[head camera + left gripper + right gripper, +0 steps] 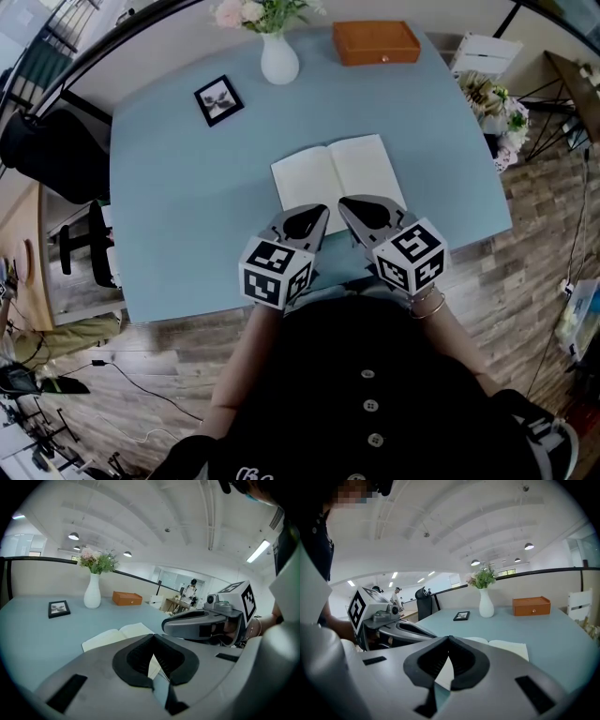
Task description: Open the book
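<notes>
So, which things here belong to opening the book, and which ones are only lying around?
For the job:
- book, already lying open
- left claw, shut
- right claw, shut

Just lying about:
- vase with flowers
- frame
- orange box

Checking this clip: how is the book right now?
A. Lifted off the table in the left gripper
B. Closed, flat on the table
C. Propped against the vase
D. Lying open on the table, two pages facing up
D: the book lies open and flat on the blue table, with both pale pages facing up.
</notes>
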{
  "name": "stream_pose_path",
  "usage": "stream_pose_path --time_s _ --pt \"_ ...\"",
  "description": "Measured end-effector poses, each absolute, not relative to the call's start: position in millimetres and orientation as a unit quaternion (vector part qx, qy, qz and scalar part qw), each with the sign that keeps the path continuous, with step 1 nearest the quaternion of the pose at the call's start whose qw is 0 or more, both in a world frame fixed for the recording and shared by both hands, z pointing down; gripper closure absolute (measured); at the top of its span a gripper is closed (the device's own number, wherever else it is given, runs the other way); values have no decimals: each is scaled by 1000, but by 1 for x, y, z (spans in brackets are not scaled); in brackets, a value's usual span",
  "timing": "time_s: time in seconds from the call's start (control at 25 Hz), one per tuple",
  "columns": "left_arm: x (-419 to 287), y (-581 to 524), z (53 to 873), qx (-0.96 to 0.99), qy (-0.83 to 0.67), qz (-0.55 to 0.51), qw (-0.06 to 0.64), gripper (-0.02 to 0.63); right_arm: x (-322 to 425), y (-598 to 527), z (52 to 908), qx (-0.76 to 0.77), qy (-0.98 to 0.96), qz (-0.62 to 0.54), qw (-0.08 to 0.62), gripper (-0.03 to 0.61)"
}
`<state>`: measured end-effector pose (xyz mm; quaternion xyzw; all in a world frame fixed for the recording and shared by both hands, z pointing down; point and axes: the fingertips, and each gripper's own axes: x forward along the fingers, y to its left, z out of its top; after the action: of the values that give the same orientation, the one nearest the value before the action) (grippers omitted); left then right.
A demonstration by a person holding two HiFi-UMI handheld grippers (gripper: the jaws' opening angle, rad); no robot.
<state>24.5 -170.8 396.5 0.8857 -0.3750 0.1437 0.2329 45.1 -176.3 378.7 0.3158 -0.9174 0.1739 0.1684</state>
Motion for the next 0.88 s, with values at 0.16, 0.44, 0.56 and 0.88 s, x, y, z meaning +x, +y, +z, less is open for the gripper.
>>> stream_pose_path --time_s 0.16,0.44,0.56,0.88 --pt "26 -171 397 887 -372 145 232 601 43 -175 379 310 -919 174 171 577" --pt "24 -169 399 886 -372 145 237 601 42 -173 380 309 -919 175 173 577" --pt "26 -169 397 886 -372 146 235 601 45 -175 377 315 -918 173 169 577" --pt "26 -168 398 885 -374 150 232 601 49 -176 378 322 -916 171 168 577"
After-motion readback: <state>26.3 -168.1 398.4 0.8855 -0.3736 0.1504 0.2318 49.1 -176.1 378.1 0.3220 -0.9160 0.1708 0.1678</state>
